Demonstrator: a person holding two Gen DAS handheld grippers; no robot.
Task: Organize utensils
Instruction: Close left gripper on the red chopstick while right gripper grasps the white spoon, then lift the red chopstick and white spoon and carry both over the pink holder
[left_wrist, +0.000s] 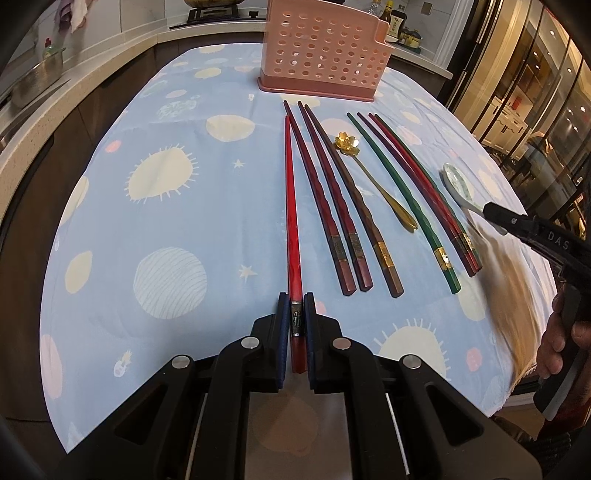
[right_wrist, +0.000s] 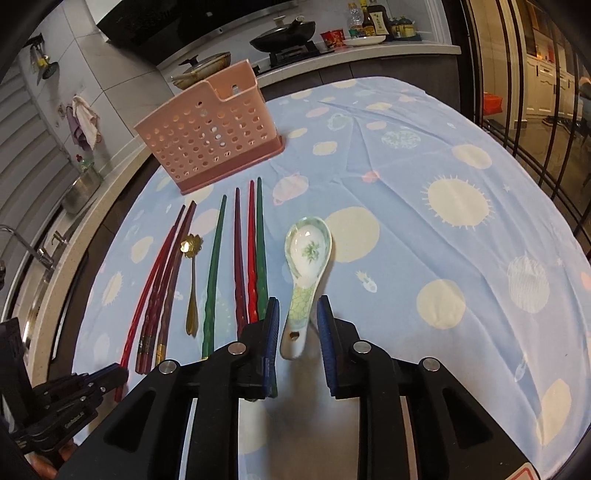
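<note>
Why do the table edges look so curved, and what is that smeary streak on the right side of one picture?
Both views: fisheye lenses bow the tablecloth and counters. Left wrist view: the tan streak beside the right gripper is motion blur, its source unclear; the chopsticks stay sharp. Right wrist view: sharp, with ceiling-light glare on the ceramic spoon.
</note>
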